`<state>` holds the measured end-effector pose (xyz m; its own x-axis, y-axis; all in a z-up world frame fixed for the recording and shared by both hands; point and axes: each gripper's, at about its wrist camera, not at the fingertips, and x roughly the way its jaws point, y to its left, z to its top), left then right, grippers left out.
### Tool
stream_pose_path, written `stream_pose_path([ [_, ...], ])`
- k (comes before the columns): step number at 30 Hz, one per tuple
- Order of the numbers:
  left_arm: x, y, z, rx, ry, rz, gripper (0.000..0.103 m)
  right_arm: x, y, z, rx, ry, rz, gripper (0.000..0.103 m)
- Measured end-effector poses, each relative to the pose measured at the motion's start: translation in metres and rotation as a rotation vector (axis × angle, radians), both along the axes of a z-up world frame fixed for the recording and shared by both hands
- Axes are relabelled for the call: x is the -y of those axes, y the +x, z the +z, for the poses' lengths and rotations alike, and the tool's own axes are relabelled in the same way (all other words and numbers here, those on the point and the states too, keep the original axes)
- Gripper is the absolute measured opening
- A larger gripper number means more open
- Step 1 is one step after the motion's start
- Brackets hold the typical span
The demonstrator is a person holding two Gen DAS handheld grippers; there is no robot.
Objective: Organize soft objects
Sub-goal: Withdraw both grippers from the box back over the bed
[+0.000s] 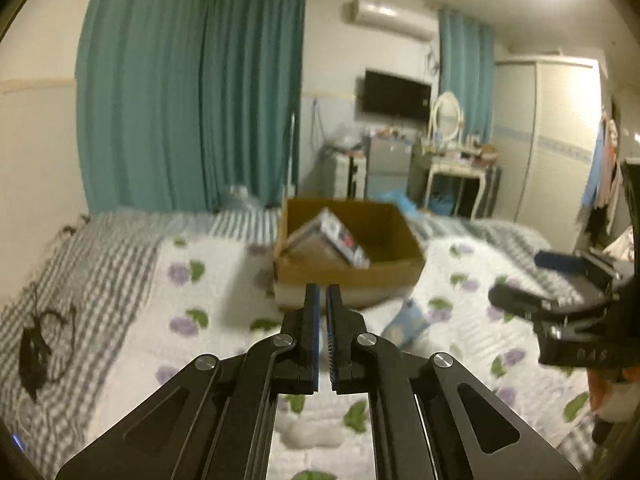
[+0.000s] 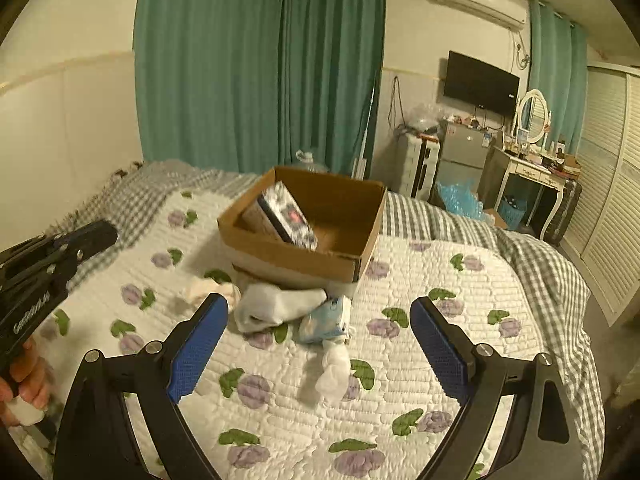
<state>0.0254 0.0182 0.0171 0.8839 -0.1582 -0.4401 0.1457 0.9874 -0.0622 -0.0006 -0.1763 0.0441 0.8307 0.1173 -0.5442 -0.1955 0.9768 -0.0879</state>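
Note:
A cardboard box (image 2: pixel 362 258) stands on the bed with a tissue pack (image 2: pixel 290 214) leaning inside it; the box also shows in the left wrist view (image 1: pixel 384 276). In front of it lie a white sock (image 2: pixel 280 304), a blue patterned tissue pack (image 2: pixel 324 320), a small white sock (image 2: pixel 334 372) and a pale cloth (image 2: pixel 208 288). My right gripper (image 2: pixel 320 340) is open, hovering above these soft things. My left gripper (image 1: pixel 322 300) is shut and empty, pointing at the box front. The blue pack shows beside it (image 1: pixel 406 320).
The bed has a white flower-print quilt (image 2: pixel 440 360) over a grey checked blanket (image 2: pixel 540 264). A black tangled item (image 1: pixel 36 356) lies at the bed's left side. Teal curtains, a fridge and a dressing table (image 2: pixel 532 168) stand beyond the bed.

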Motion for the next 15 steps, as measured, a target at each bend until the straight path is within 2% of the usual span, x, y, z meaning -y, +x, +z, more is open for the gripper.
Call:
stream_pose_path([
  [2,-0.002,0.005,-0.018,-0.042,0.009,0.028,0.006,-0.003,0.012,-0.014,-0.02,-0.017,0.005,0.093],
  [5,-0.003,0.016,-0.05,-0.124,-0.004,0.018,0.006,-0.008,0.033,-0.037,-0.061,-0.047,0.012,0.093],
  [8,-0.004,0.014,-0.071,-0.114,-0.006,0.032,0.006,-0.011,0.052,-0.061,-0.108,-0.089,0.017,0.093],
  [11,0.001,0.018,-0.083,-0.126,0.026,0.017,0.0,-0.005,0.066,-0.081,-0.154,-0.099,0.011,0.093],
  [15,0.003,0.019,-0.086,-0.104,0.005,-0.008,0.0,0.005,0.074,-0.1,-0.199,-0.083,-0.003,0.093],
])
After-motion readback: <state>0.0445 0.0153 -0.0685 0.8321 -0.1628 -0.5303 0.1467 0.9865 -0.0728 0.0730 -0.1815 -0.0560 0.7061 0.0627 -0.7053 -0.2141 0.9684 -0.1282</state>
